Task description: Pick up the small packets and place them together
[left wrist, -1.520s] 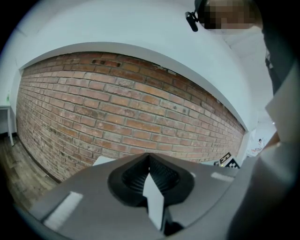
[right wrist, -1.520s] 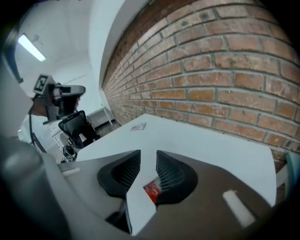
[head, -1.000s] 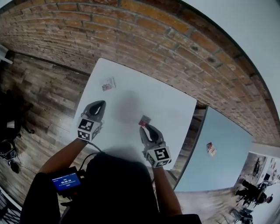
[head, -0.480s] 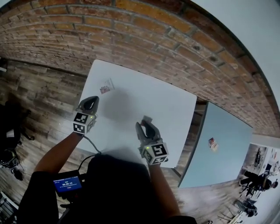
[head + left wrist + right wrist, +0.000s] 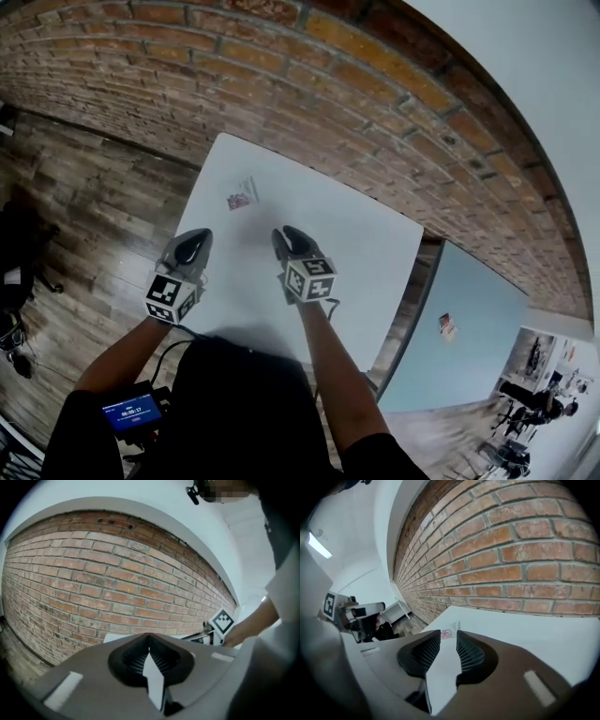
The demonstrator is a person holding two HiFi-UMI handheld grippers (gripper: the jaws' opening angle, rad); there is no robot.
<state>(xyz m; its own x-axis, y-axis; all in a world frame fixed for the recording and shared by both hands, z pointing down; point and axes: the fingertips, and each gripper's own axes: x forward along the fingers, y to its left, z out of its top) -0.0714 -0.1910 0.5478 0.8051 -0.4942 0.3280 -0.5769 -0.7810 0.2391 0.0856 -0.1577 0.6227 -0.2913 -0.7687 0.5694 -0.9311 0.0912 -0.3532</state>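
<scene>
There is little for me to read. The packet (image 5: pixel 241 195) has red print at one end and fine lines on white, too small to give a brand. Each marker cube (image 5: pixel 310 277) shows only black-and-white squares. The small blue screen (image 5: pixel 131 410) at the person's waist has digits I cannot make out.

The packet lies flat near the far left edge of the white surface (image 5: pixel 375 244), ahead of both grippers and touching neither. The left gripper (image 5: pixel 194 240) hovers at the near left edge, its fingers (image 5: pixel 133 660) pressed together on nothing. The right gripper (image 5: pixel 286 234) is beside it, with its fingers (image 5: pixel 472 656) a narrow gap apart. In that gap I see only white surface, with the packet beyond the tips.

A brick wall (image 5: pixel 281 66) runs behind the surface, and there is wooden floor (image 5: pixel 84 187) to the left. To the right stands a pale blue surface (image 5: pixel 478 291) with a second packet (image 5: pixel 448 324) on it, well apart from the first.
</scene>
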